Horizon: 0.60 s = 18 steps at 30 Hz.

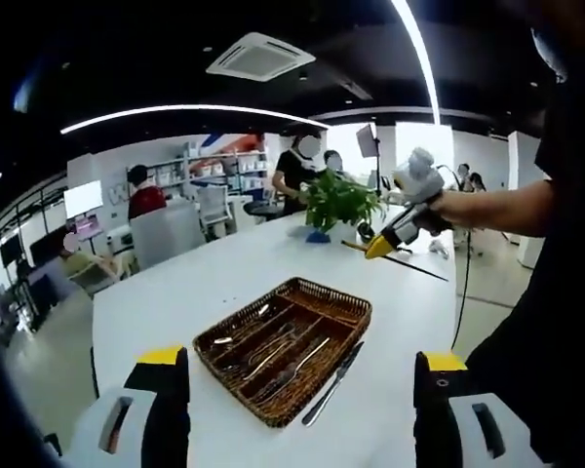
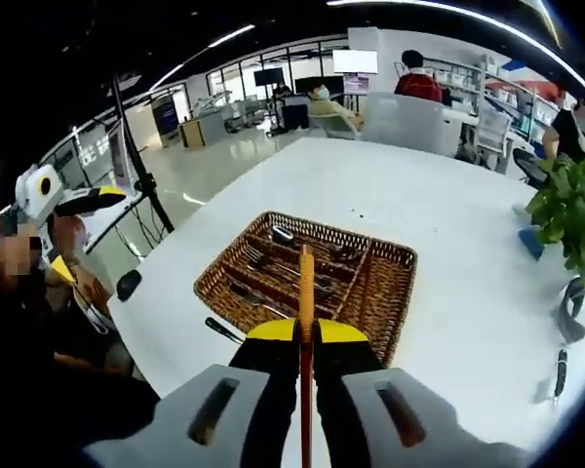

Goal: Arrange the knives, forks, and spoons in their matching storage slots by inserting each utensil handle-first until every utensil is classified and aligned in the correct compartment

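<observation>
A brown wicker cutlery basket (image 1: 356, 304) sits mid-table, several metal utensils lying in its long slots. A black-handled knife (image 1: 333, 382) rests on the white table along the basket's side. My left gripper (image 1: 300, 359) hovers open before the basket, jaws wide apart with nothing between them. My right gripper (image 1: 382, 246) is held high over the far end of the table. In the right gripper view, that right gripper (image 2: 306, 333) is shut on a slim orange-handled utensil (image 2: 306, 278) pointing toward the basket (image 2: 402, 292); I cannot tell its kind. The knife (image 2: 224, 331) lies beside the basket.
A potted green plant (image 1: 339, 200) stands at the far end of the white table (image 1: 175, 292). Another dark-handled utensil (image 2: 561, 370) lies near the table edge by the plant (image 2: 570, 210). People and chairs (image 1: 166, 234) are beyond the table.
</observation>
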### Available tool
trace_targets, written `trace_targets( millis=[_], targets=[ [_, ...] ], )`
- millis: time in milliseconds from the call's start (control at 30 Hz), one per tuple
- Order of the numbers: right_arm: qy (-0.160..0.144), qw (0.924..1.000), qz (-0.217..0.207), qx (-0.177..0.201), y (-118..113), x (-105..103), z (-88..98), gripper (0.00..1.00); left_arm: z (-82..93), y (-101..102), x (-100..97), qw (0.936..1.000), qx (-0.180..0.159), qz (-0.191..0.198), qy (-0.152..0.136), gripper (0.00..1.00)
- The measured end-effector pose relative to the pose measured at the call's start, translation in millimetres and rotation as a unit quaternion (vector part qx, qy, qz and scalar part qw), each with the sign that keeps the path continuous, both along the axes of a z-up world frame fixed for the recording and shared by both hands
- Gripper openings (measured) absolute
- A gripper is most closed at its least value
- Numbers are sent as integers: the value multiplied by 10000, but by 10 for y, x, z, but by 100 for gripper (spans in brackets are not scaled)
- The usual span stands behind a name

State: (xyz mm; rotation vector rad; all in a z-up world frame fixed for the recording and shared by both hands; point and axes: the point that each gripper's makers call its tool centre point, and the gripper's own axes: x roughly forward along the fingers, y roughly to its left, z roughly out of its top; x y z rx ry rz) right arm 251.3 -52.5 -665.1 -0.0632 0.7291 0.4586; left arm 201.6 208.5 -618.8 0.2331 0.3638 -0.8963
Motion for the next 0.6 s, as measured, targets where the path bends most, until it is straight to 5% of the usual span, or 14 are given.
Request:
trace_targets(
  millis=[167,600],
  targets=[
    [0,9997,-197,-176,52,-1,46,3,95,143,11,9999,-107,-42,-106,100],
    [112,9954,-859,-411,-138,-25,5,3,-21,443,66,9994,-247,-192,-164,100]
  ],
)
